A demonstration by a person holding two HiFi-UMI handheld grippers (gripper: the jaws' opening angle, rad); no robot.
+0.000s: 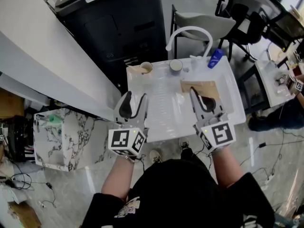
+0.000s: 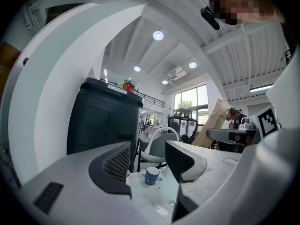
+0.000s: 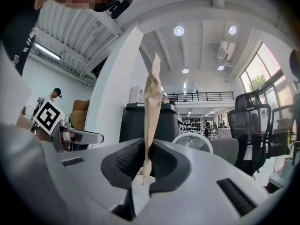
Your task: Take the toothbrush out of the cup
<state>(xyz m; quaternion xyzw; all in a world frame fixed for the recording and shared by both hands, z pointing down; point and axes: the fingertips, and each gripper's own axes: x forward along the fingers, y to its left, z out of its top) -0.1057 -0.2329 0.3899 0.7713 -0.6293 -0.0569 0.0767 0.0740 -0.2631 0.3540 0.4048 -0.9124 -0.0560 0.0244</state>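
Head view shows a white sink (image 1: pixel 161 115) with the cup (image 1: pixel 175 65) at its far edge, below the faucet (image 1: pixel 190 32) and near a blue bottle (image 1: pixel 215 58). I cannot make out the toothbrush. The right gripper (image 1: pixel 199 96) pinches a brown paper sheet (image 1: pixel 202 86) just before the cup. The jaws of the left gripper (image 1: pixel 135 99) stand apart, empty.

A white tabletop (image 1: pixel 164 115) with a ribbed middle carries small things along its far edge: a tan cup (image 1: pixel 146 67) at 11 o'clock, a blue cup (image 1: pixel 175 65) at 12 o'clock, and a blue bottle (image 1: pixel 215 59) at 1 o'clock, beside an arched white faucet (image 1: pixel 189 31).
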